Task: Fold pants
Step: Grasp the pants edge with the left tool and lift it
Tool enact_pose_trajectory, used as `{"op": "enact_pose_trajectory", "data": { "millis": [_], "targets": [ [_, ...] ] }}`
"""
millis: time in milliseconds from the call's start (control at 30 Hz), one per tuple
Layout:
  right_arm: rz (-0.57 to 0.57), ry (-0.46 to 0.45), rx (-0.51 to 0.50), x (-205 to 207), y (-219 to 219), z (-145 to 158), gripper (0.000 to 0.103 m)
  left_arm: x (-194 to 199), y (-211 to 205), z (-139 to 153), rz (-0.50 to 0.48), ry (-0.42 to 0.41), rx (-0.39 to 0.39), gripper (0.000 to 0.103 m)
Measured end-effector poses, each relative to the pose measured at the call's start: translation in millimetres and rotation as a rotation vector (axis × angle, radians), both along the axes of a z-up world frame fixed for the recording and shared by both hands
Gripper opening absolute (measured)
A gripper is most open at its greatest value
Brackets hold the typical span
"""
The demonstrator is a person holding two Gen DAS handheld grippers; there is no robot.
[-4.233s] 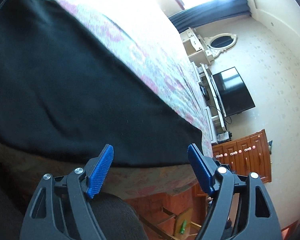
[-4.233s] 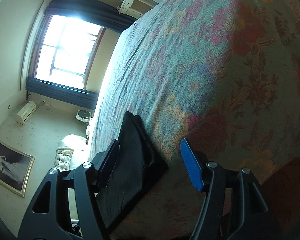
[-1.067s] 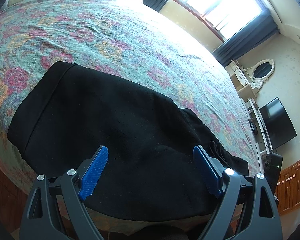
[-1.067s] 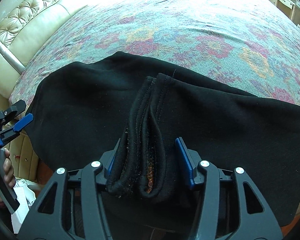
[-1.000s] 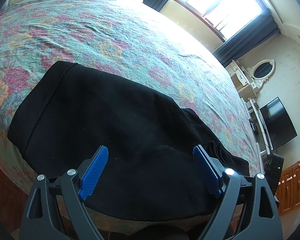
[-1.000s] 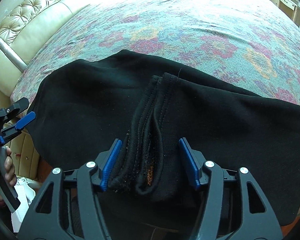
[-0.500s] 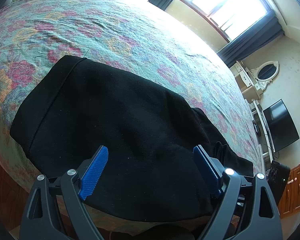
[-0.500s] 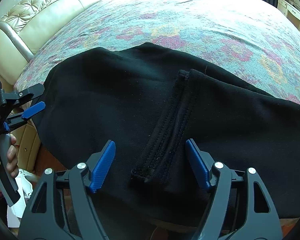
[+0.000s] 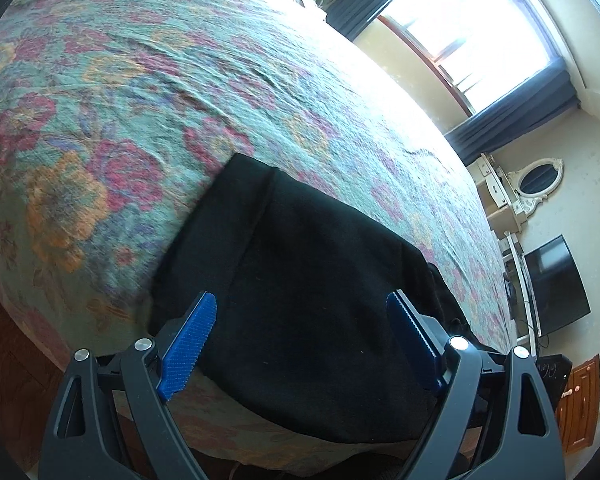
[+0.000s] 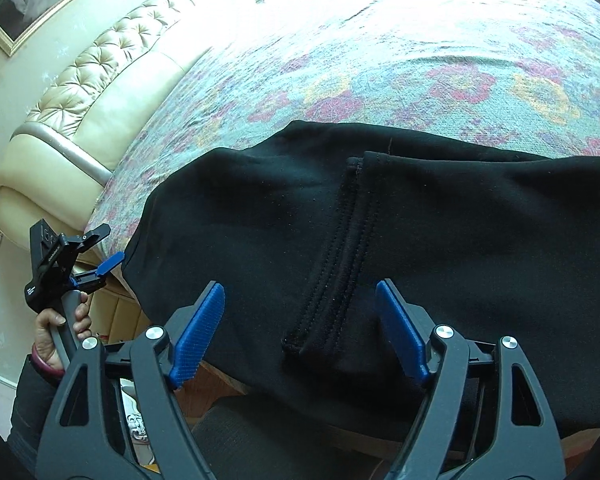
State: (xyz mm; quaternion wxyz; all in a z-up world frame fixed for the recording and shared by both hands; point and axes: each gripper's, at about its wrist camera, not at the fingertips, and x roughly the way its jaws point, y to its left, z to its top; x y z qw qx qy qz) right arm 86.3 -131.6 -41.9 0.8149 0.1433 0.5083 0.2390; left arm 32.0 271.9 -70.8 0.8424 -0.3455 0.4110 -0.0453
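Right hand-held gripper and left hand-held gripper gape empty over pants, folded at the bed edge

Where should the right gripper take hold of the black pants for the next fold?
Probably the stitched hem band lying atop the black pants, directly ahead of the open right gripper. Come in from the near bed edge; its raised, layered end faces you.

Your black, soft-knit pants lie folded flat at the floral bedspread's near edge. You see stitched hems lying on top.
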Motion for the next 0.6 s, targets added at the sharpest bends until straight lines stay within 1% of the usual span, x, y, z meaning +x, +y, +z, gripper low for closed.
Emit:
{"op": "enact_pose_trajectory", "data": {
  "millis": [33,100,133,233,300,400,467,600],
  "targets": [
    [-0.006,0.004,0.01,-2,-3,-1,0.078,-1,15,-3,0.014,-0.007,-0.026,0.086],
    [-0.014,0.017,0.037,-5,-8,-4,0.078,1,40,-13,0.037,0.007,-0.07,0.086],
    [-0.017,0.026,0.048,-7,-10,-6,0.078,3,49,-18,0.035,0.019,-0.093,0.086],
    [-0.014,0.037,0.05,-11,-12,-10,0.078,16,64,-34,-0.012,0.036,-0.152,0.086],
    [-0.013,0.036,0.051,-14,-14,-10,0.078,26,64,-39,-0.064,0.047,-0.172,0.086],
    [-0.018,0.043,0.057,-14,-15,-10,0.078,41,59,-38,-0.144,0.019,-0.197,0.086],
    [-0.019,0.046,0.055,-12,-14,-11,0.079,49,52,-40,-0.201,0.022,-0.224,0.086],
    [-0.021,0.047,0.054,-13,-14,-11,0.079,64,40,-47,-0.259,0.042,-0.197,0.086]
  ]
}}
